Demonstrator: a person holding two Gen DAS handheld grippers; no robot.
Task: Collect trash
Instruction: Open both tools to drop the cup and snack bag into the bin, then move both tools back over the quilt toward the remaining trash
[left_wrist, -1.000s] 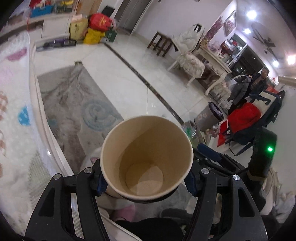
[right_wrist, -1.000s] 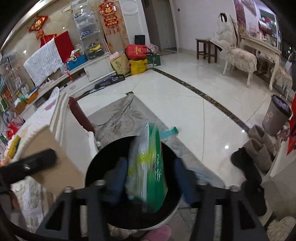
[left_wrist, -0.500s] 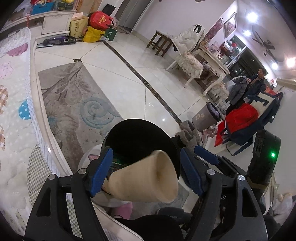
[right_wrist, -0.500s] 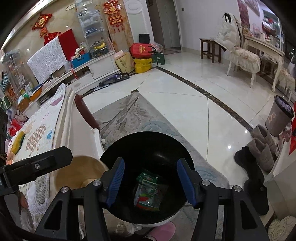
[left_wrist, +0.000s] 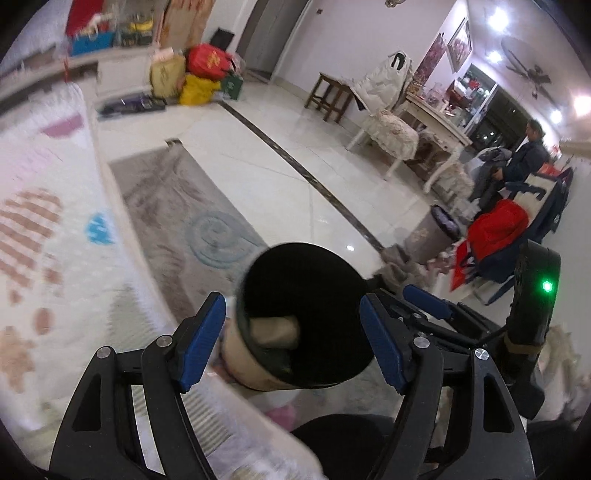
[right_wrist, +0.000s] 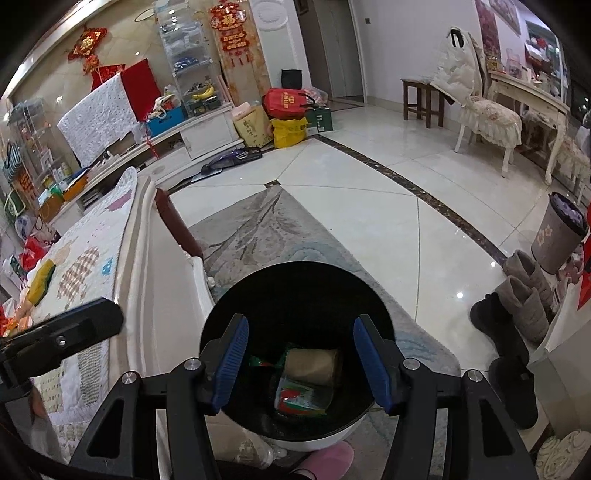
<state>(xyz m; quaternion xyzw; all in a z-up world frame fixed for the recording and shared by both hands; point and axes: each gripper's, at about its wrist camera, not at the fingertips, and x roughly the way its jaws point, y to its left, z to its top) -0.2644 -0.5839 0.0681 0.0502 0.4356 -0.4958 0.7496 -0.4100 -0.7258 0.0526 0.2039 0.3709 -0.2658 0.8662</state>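
The left gripper (left_wrist: 291, 341) is held open over the black-lined bin (left_wrist: 343, 369); its jaws have just been opening and nothing is pressed between its blue pads. The right gripper (right_wrist: 297, 363) is likewise spread apart and empty above the bin (right_wrist: 369, 417). The paper cup (right_wrist: 314, 365) is seen lying on its side inside the bin, on a green and red wrapper (right_wrist: 301, 400) whose print cannot be read. A red wall hanging (right_wrist: 231, 26) bearing gold writing is seen far behind.
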